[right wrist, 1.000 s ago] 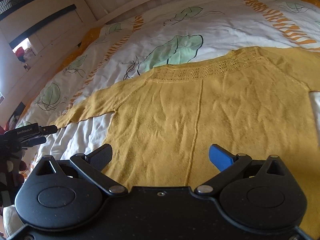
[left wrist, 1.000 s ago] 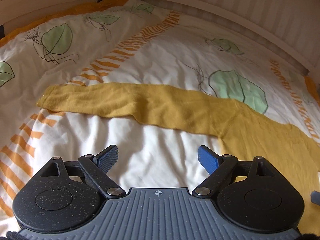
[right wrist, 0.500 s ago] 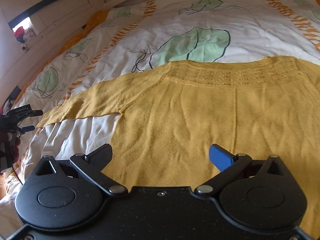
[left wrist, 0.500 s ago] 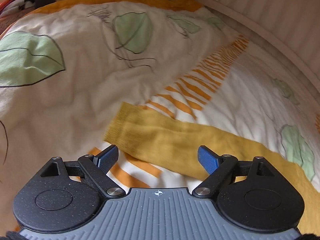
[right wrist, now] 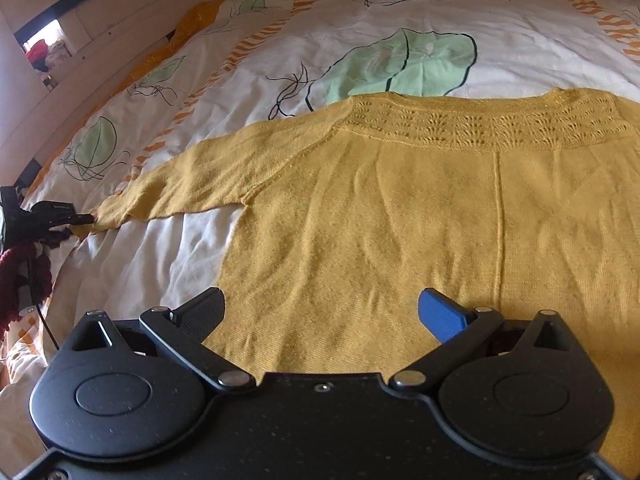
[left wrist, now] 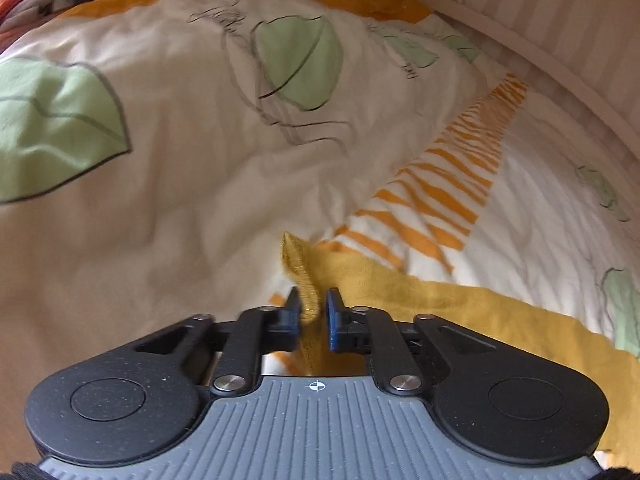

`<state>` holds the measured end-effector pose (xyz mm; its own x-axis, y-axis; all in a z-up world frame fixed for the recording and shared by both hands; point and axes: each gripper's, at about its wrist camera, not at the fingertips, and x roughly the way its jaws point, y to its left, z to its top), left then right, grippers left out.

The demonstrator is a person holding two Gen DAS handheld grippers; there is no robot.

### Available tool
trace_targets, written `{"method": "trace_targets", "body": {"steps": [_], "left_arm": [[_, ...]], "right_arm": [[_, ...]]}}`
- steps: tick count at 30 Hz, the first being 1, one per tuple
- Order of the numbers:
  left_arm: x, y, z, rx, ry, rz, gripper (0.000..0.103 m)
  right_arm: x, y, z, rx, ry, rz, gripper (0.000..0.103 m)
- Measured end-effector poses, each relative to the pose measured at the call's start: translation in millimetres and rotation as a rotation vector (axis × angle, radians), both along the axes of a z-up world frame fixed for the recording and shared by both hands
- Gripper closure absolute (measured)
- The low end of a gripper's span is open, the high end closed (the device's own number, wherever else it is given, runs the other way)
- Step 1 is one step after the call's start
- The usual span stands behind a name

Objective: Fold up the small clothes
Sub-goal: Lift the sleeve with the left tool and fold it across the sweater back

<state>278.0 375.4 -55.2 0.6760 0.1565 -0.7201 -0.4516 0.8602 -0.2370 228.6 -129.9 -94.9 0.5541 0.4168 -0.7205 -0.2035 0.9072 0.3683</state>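
A mustard-yellow knitted sweater (right wrist: 400, 220) lies flat on the bed, its openwork yoke at the far side. Its left sleeve (right wrist: 192, 188) stretches out to the left. In the left wrist view the sleeve's cuff (left wrist: 300, 264) stands up between the pads of my left gripper (left wrist: 313, 308), whose jaws are closing on it. The same gripper shows at the left edge of the right wrist view (right wrist: 76, 220), at the sleeve's end. My right gripper (right wrist: 320, 314) hangs open low over the sweater's body, near its lower left part, with nothing pinched.
The sweater rests on a white duvet (left wrist: 180, 200) printed with green leaves and orange stripes. A pale wooden bed frame (left wrist: 560, 40) runs along the far side. A dark red knitted sleeve (right wrist: 20, 272) of the person shows at the left.
My left gripper travelled left along the sleeve to its cuff and its jaws came together on the cuff. The right gripper moved a little closer over the sweater and stayed open.
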Motion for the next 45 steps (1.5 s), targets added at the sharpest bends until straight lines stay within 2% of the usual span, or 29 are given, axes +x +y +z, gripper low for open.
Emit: {"method": "trace_targets", "body": {"steps": [1,4,10,17,22,26,29,33,38,41,42,43,45], "left_arm": [[1,-3,5,-0.015,-0.012,-0.021,0.099],[3,-19,25,0.003,-0.04,-0.049,0.099],[12,-74,78,-0.016,-0.115,-0.155,0.099],[23,-179,135,-0.011,-0.198,-0.355,0.099],[28,-264,154,-0.037,-0.247,-0.486,0.099],[31,-335,150,-0.049,-0.265,-0.58,0.099],[34,-382,137,-0.088,-0.259,-0.633,0.099],[39,-446,111,-0.082,-0.238,-0.694,0.099],[40,-503,72,-0.095,-0.181,-0.739,0.098],[31,-518,56,-0.079,-0.172,-0.776,0.096],[29,-521,53,-0.079,-0.17,-0.786,0.094],[24,-522,52,-0.081,-0.169,-0.8,0.078],[16,-523,51,-0.083,-0.179,-0.837,0.058]], "right_arm": [[-1,-3,-1,-0.002,0.003,-0.003,0.001],[-4,-12,-2,-0.005,0.007,-0.01,0.001],[-17,-42,-1,-0.014,0.002,-0.037,0.001],[-33,-88,4,-0.016,-0.02,-0.091,0.001],[-39,-122,11,-0.021,-0.046,-0.135,0.001],[-41,-145,18,-0.003,-0.082,-0.18,0.001],[-43,-158,20,0.023,-0.104,-0.213,0.001],[-44,-174,18,0.048,-0.106,-0.251,0.001],[-46,-192,18,0.095,-0.103,-0.299,0.001],[-46,-197,18,0.105,-0.107,-0.317,0.001],[-46,-198,18,0.107,-0.108,-0.32,0.001],[-46,-199,18,0.107,-0.109,-0.322,0.001],[-46,-200,16,0.104,-0.108,-0.325,0.001]]}}
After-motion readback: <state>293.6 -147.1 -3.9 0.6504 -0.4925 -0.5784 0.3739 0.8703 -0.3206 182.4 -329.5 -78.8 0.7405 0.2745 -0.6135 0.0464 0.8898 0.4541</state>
